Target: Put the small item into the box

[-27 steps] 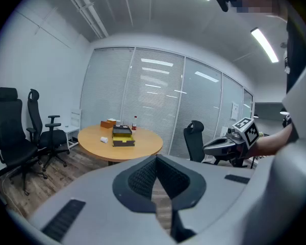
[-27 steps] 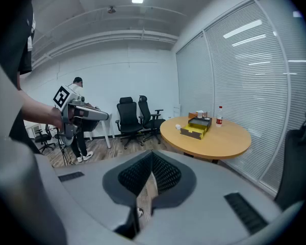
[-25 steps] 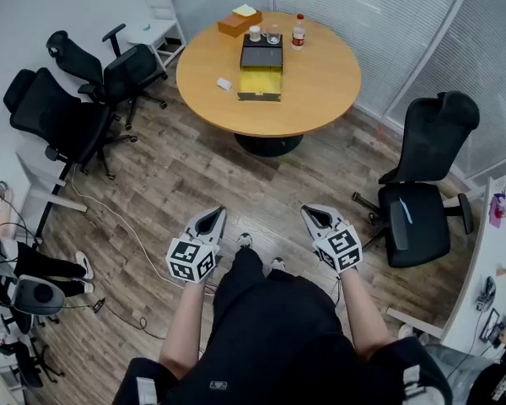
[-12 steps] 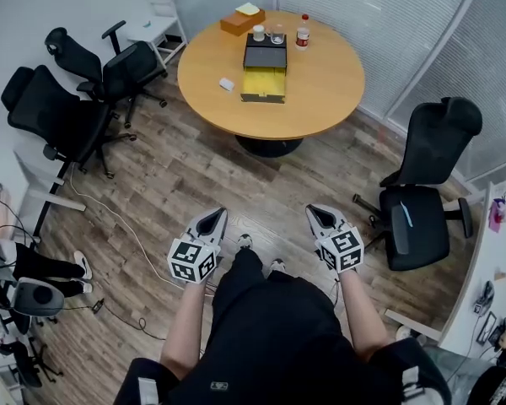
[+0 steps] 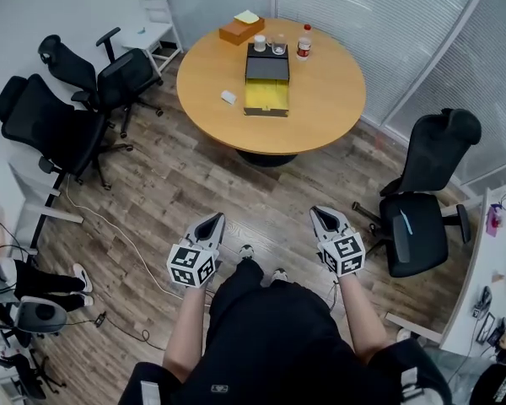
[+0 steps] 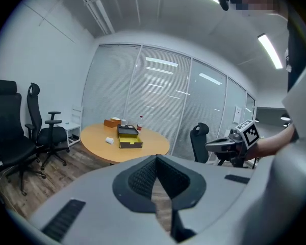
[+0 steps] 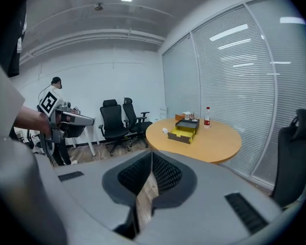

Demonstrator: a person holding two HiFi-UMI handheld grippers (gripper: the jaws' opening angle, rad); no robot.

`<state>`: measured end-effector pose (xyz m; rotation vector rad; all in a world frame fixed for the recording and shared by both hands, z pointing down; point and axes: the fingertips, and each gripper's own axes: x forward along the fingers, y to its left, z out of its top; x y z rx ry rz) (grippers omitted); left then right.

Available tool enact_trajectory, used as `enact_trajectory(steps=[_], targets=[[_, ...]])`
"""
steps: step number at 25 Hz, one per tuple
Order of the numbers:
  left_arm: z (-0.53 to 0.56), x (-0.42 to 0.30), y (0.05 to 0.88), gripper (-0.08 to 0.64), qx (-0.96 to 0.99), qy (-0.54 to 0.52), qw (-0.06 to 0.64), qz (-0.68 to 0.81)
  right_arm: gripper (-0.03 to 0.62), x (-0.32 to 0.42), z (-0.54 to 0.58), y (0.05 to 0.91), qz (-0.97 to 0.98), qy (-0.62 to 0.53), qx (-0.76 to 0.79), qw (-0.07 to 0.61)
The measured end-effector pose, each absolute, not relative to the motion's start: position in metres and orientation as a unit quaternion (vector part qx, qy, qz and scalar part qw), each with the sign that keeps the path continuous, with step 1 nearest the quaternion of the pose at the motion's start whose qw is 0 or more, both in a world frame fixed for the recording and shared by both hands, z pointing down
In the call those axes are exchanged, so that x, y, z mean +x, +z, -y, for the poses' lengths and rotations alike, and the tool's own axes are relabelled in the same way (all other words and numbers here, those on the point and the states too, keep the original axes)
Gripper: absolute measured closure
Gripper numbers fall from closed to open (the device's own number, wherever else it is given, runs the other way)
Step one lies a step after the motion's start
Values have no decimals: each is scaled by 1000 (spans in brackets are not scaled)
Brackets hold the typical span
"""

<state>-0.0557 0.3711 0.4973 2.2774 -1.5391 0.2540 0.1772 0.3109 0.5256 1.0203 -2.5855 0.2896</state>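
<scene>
The open box point(image 5: 266, 96) with a yellow inside and a black lid lies on the round wooden table point(image 5: 320, 99) far ahead of me. A small white item point(image 5: 228, 97) rests on the table just left of the box. My left gripper point(image 5: 212, 222) and right gripper point(image 5: 323, 216) are both held low over the wooden floor, well short of the table, shut and empty. The left gripper view shows its shut jaws point(image 6: 156, 157) with the box point(image 6: 128, 139) and item point(image 6: 109, 141) far off. The right gripper view shows shut jaws point(image 7: 152, 153) and the box point(image 7: 185, 131).
Black office chairs point(image 5: 59, 125) stand left of the table, and another chair point(image 5: 422, 201) stands at the right. A brown box point(image 5: 241, 29), cups point(image 5: 259, 42) and a bottle point(image 5: 304, 42) sit at the table's far edge. A cable point(image 5: 118, 234) runs across the floor at the left.
The head view has shifted a little, so the table sits slightly lower in it. Both grippers stay shut in the same pose, a touch lower in the frame.
</scene>
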Motion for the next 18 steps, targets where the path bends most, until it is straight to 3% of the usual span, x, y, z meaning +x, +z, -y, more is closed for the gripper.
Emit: enact_trajectory(steps=[18], targets=[[-325,-148,515,554,828,88,208,513,588,95,-261,528,891,106,405,176]])
